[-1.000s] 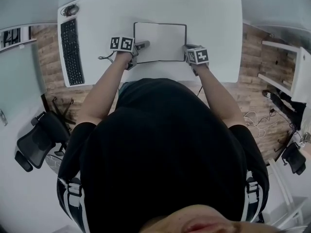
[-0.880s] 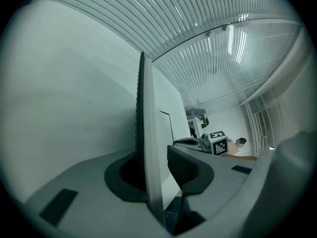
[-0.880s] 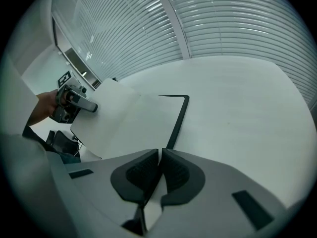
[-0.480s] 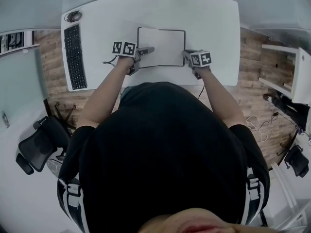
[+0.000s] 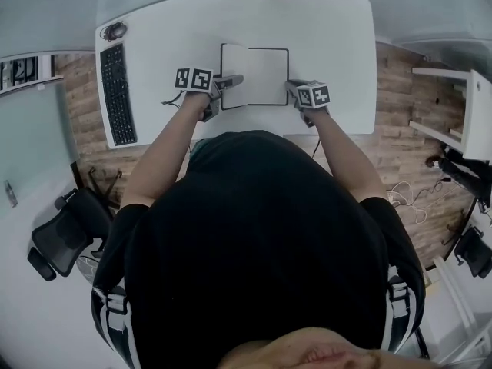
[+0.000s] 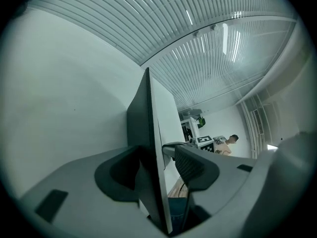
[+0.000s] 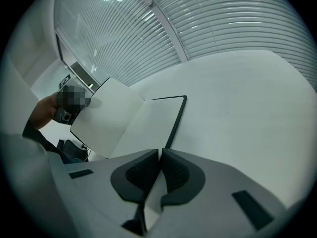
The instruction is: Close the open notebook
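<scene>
White tabletop [image 5: 330, 37] bears the notebook [image 5: 261, 71], its left half [image 6: 143, 118] raised off the surface | left claw [image 5: 237, 79] opening, that half between its pads (not pressed) | right claw [image 5: 294, 88] pinches the notebook's right edge | step: folding shut | next: likely tip the raised half rightward, flat.

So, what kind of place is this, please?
Probably an office: a white desk with a keyboard and an open notebook, a black office chair beside it, and slatted blinds behind.
</scene>
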